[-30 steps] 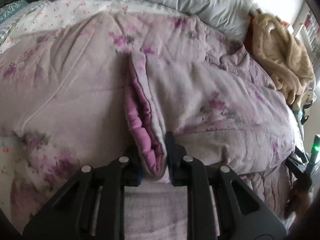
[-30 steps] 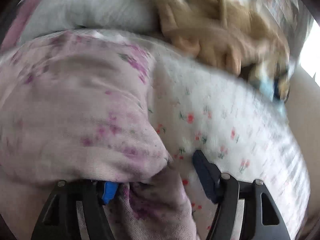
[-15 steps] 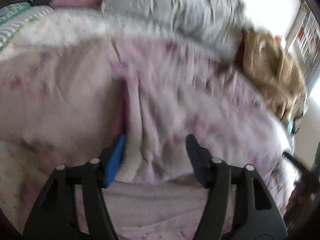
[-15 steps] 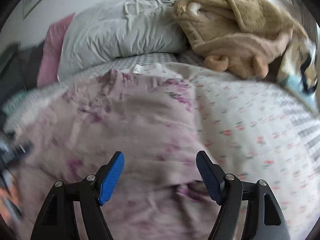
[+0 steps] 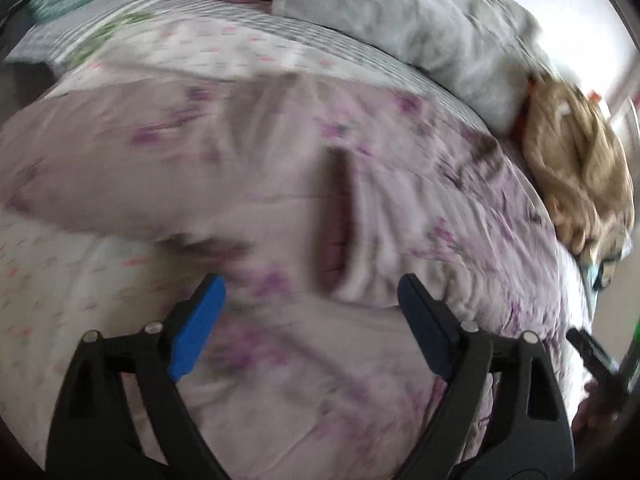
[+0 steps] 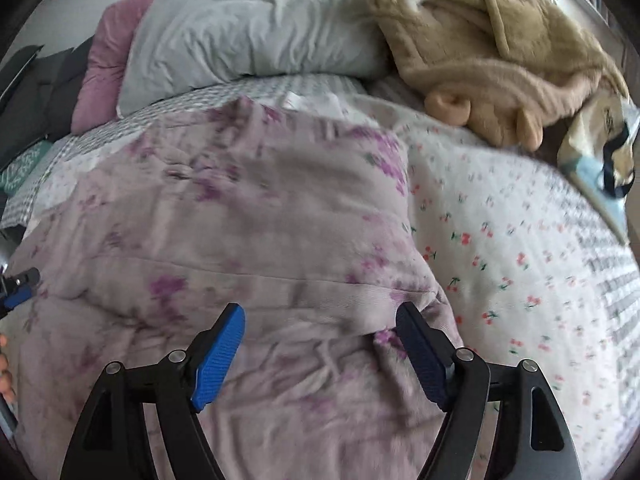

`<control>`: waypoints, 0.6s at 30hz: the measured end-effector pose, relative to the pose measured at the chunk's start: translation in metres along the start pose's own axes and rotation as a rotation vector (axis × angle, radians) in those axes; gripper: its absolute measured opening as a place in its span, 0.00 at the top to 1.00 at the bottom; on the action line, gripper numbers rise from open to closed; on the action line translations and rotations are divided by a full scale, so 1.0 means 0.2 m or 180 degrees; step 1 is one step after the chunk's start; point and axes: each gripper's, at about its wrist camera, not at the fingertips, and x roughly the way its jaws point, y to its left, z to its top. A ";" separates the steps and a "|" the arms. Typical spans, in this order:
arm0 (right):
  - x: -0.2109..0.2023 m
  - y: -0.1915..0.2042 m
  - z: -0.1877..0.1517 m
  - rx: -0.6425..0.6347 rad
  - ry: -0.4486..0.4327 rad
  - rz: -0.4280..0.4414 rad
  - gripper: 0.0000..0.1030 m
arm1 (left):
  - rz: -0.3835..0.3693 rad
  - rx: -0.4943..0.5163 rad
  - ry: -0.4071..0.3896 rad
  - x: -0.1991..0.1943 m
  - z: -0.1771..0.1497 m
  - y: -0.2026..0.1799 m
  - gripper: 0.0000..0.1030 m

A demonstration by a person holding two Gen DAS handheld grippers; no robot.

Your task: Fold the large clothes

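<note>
A large pale lilac padded garment with purple flowers [image 5: 248, 184] lies folded over on the bed. A fold with a darker pink lining [image 5: 336, 236] shows in its middle. My left gripper [image 5: 310, 312] is open and empty, just above the garment's near part. In the right wrist view the same garment [image 6: 256, 216] fills the left and middle. My right gripper [image 6: 320, 344] is open and empty over its near right edge. The left view is motion-blurred.
The bed has a white sheet with small red flowers [image 6: 512, 240]. A grey pillow [image 6: 248, 24] and a pink pillow [image 6: 104, 56] lie at the head. A tan fleece blanket [image 6: 492, 40] is heaped at the far right. The other gripper shows at the left edge [image 6: 16, 292].
My left gripper has let go of the garment's folded edge and opened wide. My right gripper has also opened and drawn back. The garment now lies flat on the bed.
</note>
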 end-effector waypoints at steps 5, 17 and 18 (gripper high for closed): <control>-0.14 0.12 0.00 0.0057 0.0014 0.0241 0.15 | 0.0080 -0.0366 -0.0078 -0.17 0.00 0.29 0.06; -0.09 0.41 -0.06 0.0032 0.0308 0.0419 0.01 | 0.0651 -0.1048 -0.0209 -0.31 0.04 1.04 0.01; -0.08 0.43 -0.06 0.0070 0.0338 0.0438 0.01 | 0.0647 -0.1102 -0.0233 -0.30 0.04 1.08 0.01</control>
